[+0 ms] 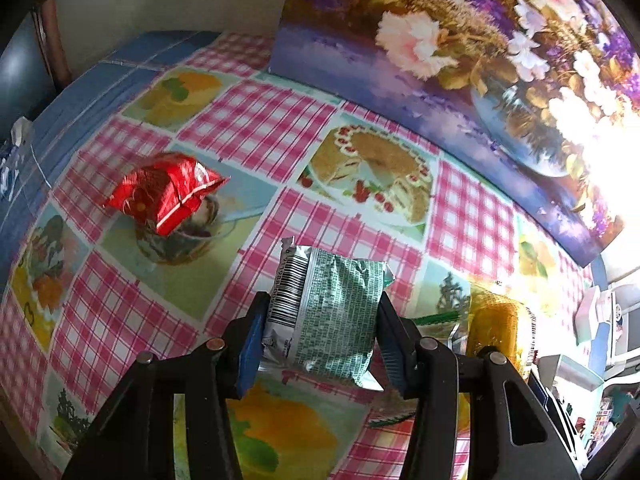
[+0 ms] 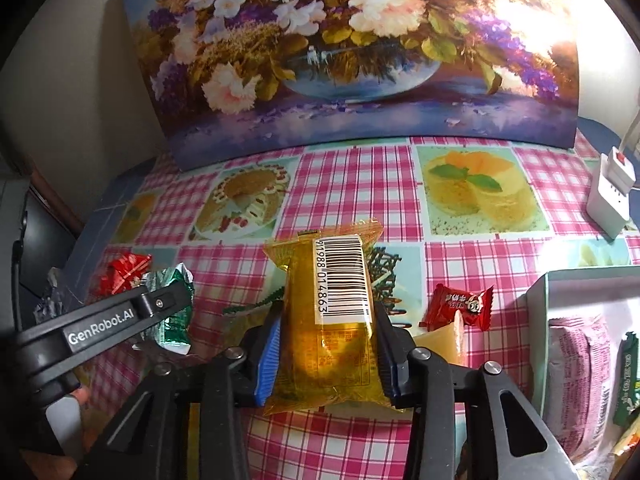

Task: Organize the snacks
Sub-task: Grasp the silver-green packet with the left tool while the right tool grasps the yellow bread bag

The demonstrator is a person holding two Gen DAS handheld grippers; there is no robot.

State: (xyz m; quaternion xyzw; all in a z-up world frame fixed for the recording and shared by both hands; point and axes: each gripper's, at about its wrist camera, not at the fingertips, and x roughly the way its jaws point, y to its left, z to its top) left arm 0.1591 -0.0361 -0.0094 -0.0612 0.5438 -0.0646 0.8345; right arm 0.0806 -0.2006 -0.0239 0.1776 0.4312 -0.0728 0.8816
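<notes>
Gripping green pack (image 1: 332, 312) mid-body, left gripper (image 1: 320, 344) jaws pinched its sides above tabletop (image 1: 256, 120). Right gripper (image 2: 326, 354) jaws clamped yellow pack (image 2: 332, 320) likewise, box (image 2: 540, 304) nearby. Both looked light, soft, crinkly, slippery; squeeze gently mid-body, avoid crushing.

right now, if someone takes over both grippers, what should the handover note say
Left gripper: shut on a green-and-silver foil snack packet, held above the checked tablecloth.
Right gripper: shut on a clear orange wrapped cake with barcode label.
Box: pale open box at the right already holds a pink packet and more.
Left: both held snacks, a crumpled red foil packet, a small red candy, and a yellow wedge beside it.
</notes>
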